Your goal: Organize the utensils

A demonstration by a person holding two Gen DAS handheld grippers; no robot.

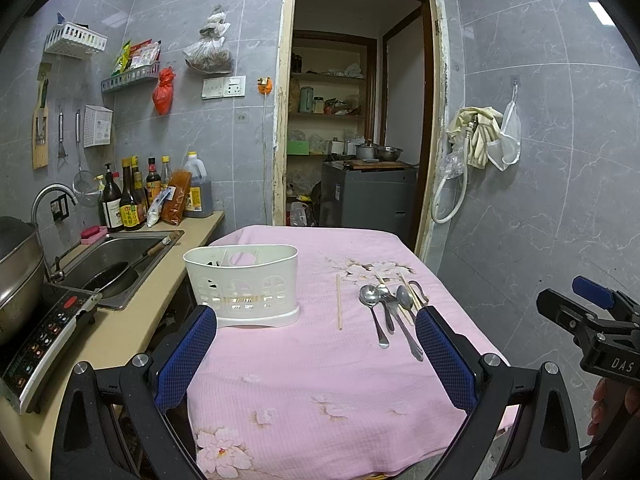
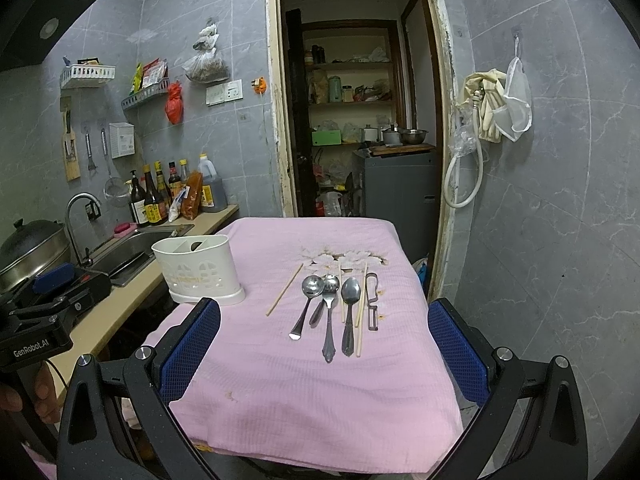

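Note:
A white plastic utensil caddy (image 1: 242,280) (image 2: 198,270) stands on the left part of a table covered with a pink flowered cloth (image 1: 320,380) (image 2: 320,392). To its right lie metal spoons (image 1: 374,312) (image 2: 306,304), a fork (image 2: 329,312), a peeler (image 2: 373,300) and wooden chopsticks; one chopstick (image 1: 339,306) (image 2: 285,290) lies apart, nearer the caddy. My left gripper (image 1: 316,334) hangs open over the table's near half, empty. My right gripper (image 2: 324,332) is open too, in front of the utensils, holding nothing. Each gripper shows at the edge of the other's view.
Left of the table runs a counter with a sink (image 1: 120,260), a pan in it, an induction cooker (image 1: 44,340), a pot (image 2: 32,248) and sauce bottles (image 1: 132,200). An open doorway (image 1: 356,120) lies behind the table. A hose and gloves (image 1: 476,136) hang on the right wall.

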